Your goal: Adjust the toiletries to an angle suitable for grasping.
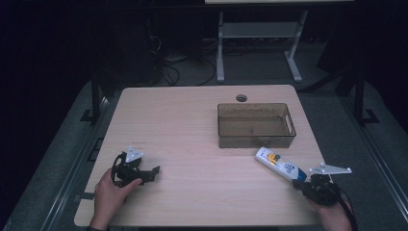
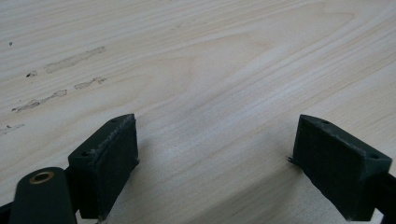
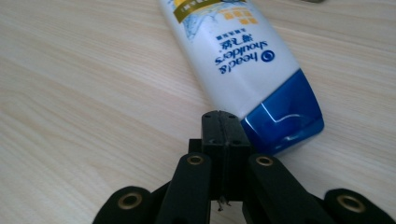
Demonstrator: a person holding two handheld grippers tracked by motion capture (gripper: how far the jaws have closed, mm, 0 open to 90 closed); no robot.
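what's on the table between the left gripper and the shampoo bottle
Nothing: in the high view, bare wooden table runs from the left gripper to the shampoo bottle.

Black left claw, black right claw, brass rivets, grey three-cornered top plates, trailing black cables

bottle before bin, right | left gripper well apart, left

One shampoo bottle lies near the table's right edge. One brown see-through bin sits toward the far right corner. Two claws rest on the table: the left claw (near the left edge) and the right claw.
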